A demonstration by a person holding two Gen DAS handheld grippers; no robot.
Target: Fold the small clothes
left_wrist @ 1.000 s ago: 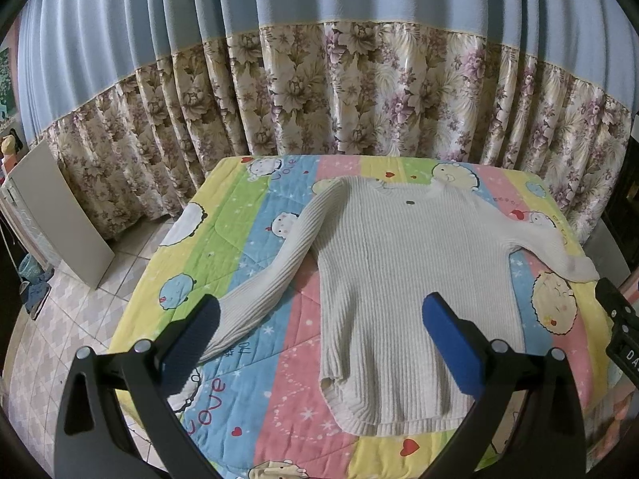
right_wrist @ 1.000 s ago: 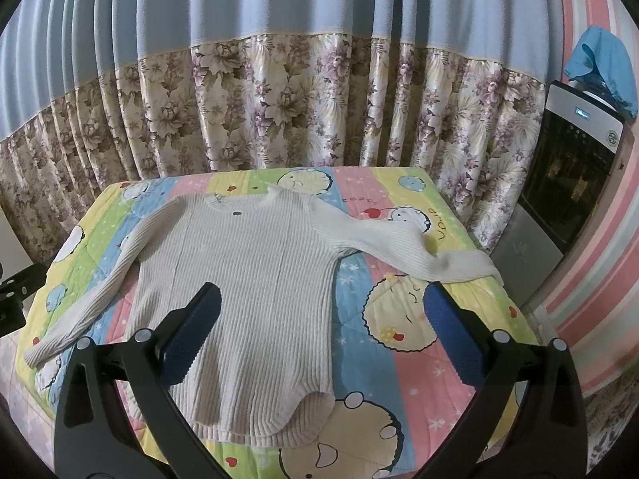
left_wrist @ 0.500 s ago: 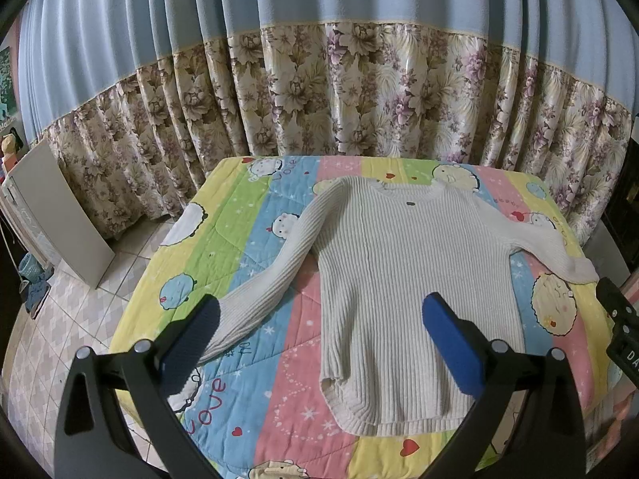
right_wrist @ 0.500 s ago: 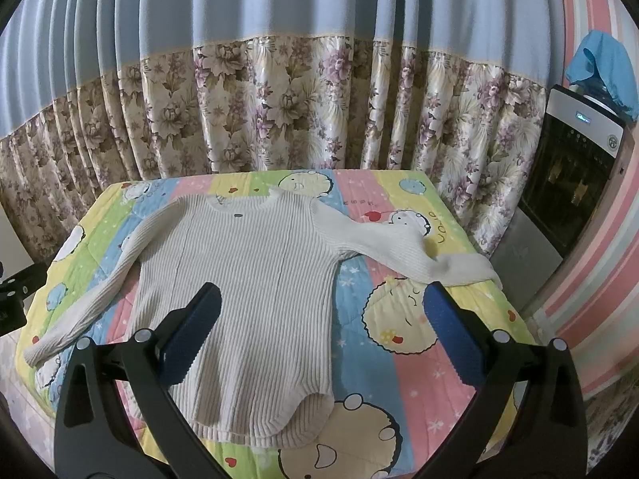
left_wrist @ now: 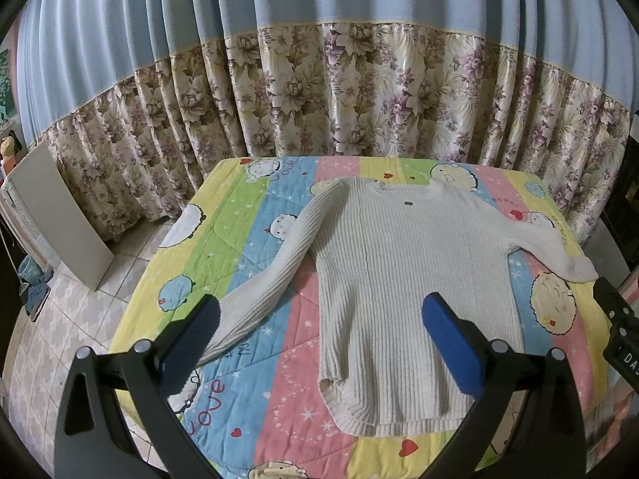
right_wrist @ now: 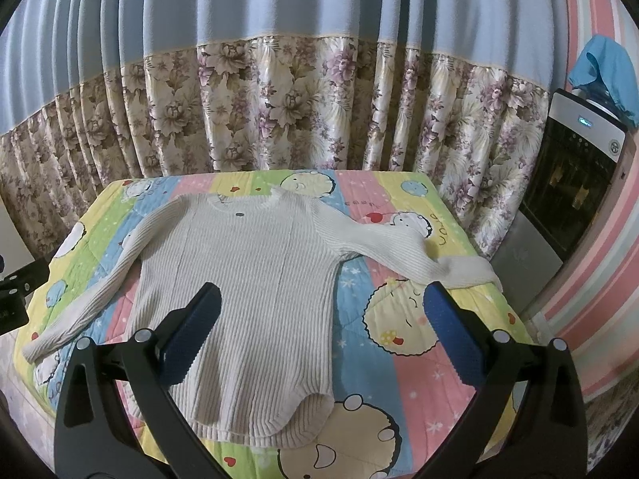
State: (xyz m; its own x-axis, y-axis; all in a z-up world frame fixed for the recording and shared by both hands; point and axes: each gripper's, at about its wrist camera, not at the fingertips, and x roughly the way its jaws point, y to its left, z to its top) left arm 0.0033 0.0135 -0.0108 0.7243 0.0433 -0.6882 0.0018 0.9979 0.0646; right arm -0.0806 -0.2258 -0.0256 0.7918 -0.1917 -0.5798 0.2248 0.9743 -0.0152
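A cream ribbed sweater (left_wrist: 403, 279) lies flat, face up, on a table covered with a colourful cartoon quilt (left_wrist: 247, 247). Both sleeves are spread out to the sides and the hem is toward me. It also shows in the right wrist view (right_wrist: 255, 279). My left gripper (left_wrist: 319, 323) is open and empty, held above the sweater's left sleeve and hem. My right gripper (right_wrist: 319, 319) is open and empty, held above the sweater's lower right side. The right sleeve cuff (right_wrist: 471, 271) reaches the quilt's right edge.
Blue and floral curtains (left_wrist: 319, 99) hang behind the table. A white board (left_wrist: 52, 215) leans at the left over tiled floor. A water dispenser (right_wrist: 575, 183) stands at the right by a striped wall. The other gripper shows at the right edge of the left wrist view (left_wrist: 619, 327).
Both views have shifted very slightly; the sweater and the open grippers look the same.
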